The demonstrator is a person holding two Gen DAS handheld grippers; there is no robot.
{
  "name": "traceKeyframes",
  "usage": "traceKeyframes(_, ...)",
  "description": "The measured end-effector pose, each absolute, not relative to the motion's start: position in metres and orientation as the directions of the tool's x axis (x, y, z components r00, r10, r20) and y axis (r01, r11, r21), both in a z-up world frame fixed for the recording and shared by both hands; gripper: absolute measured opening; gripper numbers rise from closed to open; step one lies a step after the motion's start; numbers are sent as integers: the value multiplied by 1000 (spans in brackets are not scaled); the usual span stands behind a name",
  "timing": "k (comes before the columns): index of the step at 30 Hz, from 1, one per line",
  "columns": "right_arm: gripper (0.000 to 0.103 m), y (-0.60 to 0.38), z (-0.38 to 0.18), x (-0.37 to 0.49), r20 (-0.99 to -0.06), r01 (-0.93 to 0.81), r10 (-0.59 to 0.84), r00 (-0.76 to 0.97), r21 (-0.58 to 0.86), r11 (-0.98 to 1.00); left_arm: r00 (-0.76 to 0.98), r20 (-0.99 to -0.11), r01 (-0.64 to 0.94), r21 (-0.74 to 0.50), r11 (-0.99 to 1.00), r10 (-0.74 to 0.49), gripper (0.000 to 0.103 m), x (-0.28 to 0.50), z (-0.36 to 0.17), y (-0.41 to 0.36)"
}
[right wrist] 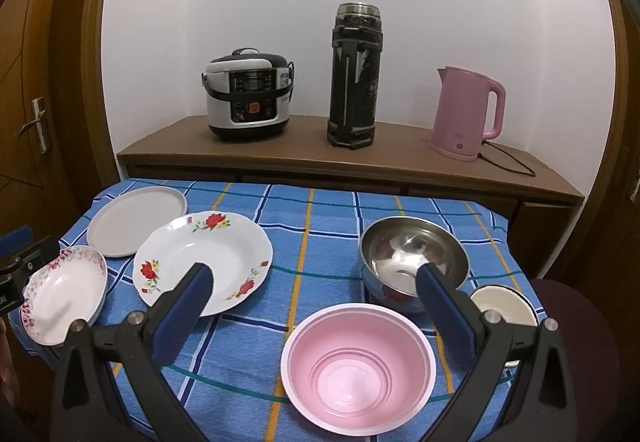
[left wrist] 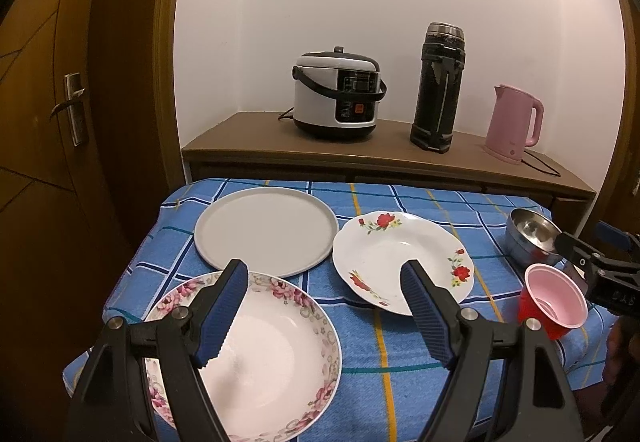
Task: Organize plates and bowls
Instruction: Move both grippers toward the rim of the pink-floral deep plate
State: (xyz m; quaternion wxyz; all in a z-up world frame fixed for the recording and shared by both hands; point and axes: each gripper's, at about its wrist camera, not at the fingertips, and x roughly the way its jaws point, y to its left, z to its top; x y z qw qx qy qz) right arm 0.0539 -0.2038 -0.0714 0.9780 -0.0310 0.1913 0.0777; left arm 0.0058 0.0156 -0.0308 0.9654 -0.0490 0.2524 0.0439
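Pink bowl (right wrist: 358,364) below open right gripper (right wrist: 316,296).

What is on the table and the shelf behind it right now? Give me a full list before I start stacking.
Flat plate: 1, grey, far left of table.
Rose plate: 1, white with red flowers, table middle-left.
Floral-rim plate: 1, white and pink, near left.
Steel bowl: 1, silver, right.
Plastic bowl: 1, pink inside, red outside, near right.
Small bowl: 1, cream, right edge.
Tablecloth: 1, blue check.
Rice cooker: 1, silver-black, shelf.
Flask: 1, black, shelf.
Kettle: 1, pink, shelf.
Left gripper: open, empty.
Right gripper: open, empty.
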Motion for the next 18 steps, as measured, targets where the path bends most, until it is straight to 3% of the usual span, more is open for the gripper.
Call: traceKeyframes(18,103,-189,-70,57,-384,-189,154,910,-54,981,870,-488,-120,-74,990,69,81,5,-31,20)
